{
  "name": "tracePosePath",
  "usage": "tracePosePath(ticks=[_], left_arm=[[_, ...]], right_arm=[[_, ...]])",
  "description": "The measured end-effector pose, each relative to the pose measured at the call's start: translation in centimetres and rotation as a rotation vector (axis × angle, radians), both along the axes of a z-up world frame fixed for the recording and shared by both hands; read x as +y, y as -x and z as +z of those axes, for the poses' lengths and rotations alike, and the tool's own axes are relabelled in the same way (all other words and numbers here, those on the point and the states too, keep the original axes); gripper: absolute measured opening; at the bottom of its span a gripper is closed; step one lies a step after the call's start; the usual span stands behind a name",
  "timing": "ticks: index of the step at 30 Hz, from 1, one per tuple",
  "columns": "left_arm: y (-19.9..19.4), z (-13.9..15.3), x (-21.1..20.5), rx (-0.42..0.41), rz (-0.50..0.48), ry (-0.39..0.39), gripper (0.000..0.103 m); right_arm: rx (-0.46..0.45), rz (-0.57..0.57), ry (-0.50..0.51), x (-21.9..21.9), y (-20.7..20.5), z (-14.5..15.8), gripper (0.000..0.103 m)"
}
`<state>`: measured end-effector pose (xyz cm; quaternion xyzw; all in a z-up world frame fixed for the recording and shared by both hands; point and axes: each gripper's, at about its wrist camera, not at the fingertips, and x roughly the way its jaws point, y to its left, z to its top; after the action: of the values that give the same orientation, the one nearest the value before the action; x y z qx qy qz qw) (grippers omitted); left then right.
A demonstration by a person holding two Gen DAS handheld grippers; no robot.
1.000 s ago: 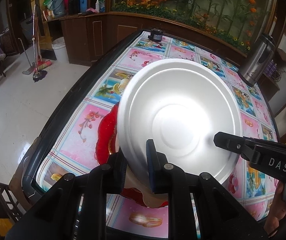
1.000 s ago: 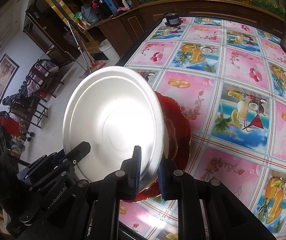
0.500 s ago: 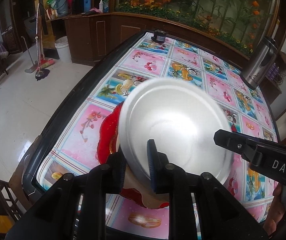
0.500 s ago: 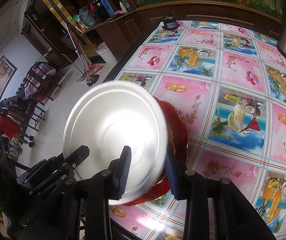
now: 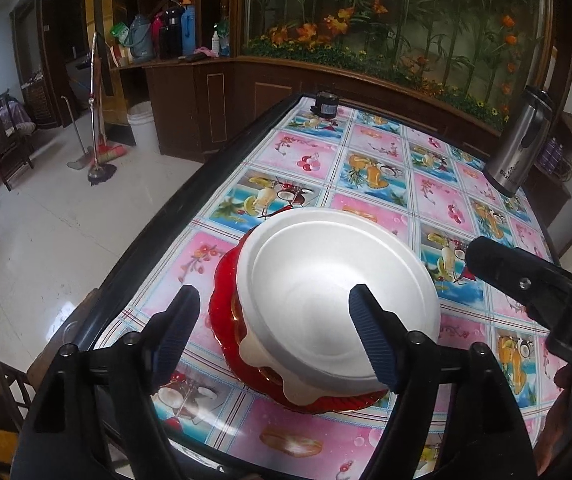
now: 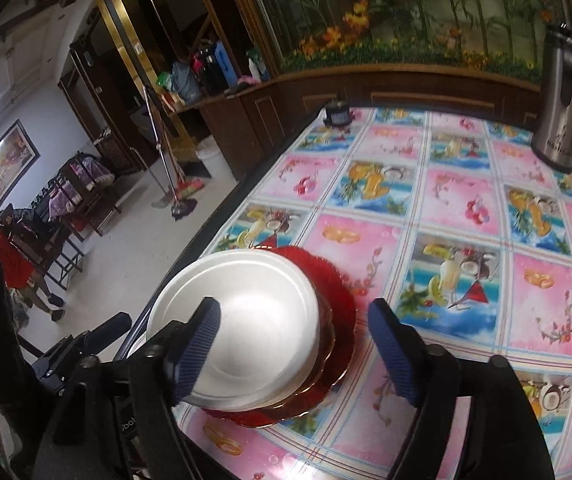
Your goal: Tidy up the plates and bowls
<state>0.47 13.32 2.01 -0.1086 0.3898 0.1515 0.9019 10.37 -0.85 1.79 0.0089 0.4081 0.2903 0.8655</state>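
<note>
Soft daylight, perhaps from the left, glare on the floor (image 5: 61, 308), strong fisheye bending, dark corners.

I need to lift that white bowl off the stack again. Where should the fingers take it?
Grip the white bowl by its thin raised rim at the near edge, coming from the near side, one finger inside, one outside. It sits upright on the red plate, too wide to span.

Glossy white floor (image 5: 45, 240), dark wood cabinets (image 5: 213, 108)
</note>
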Motion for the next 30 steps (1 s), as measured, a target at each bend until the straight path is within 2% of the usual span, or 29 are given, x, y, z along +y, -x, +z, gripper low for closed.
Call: tracePosePath(ticks=[5,8,14,17,24,27,30], left_arm=[[1.4,0.2,-0.9,-0.042,-0.012,0.006,0.078],[2.2,0.2,-1.8,-0.059,-0.019,-0.020,0.085],[3.4,-0.1,-3.5,-0.089,-0.048,-0.045,0.086],[3.3,-0.5,-4.0,-0.067,-0.048,-0.059,0.087],[3.2,-1.6,-4.3,-0.019,-0.068,-0.069,0.103],[3.5,-1.7,-4.1,-0.059,-0.060,-0.064,0.103],[3.9,-1.5,-4.2,-0.083,-0.043,-0.095,0.103]], right_arm=[[-0.089,-0.007,0.000,-1.8,2.3,0.2,0.093],[-0.130,0.017,0.020,-2.6,3.7,-0.4,0.099],[-0.256,0.063,0.104,-4.2,6.6,-2.0,0.101],[-0.294,0.079,0.128,-4.8,7.5,-2.6,0.102],[-0.259,0.098,0.127,-5.4,7.1,-3.7,0.102],[-0.237,0.095,0.117,-5.4,6.8,-4.0,0.102],[-0.241,0.098,0.120,-5.1,6.8,-4.0,0.102]])
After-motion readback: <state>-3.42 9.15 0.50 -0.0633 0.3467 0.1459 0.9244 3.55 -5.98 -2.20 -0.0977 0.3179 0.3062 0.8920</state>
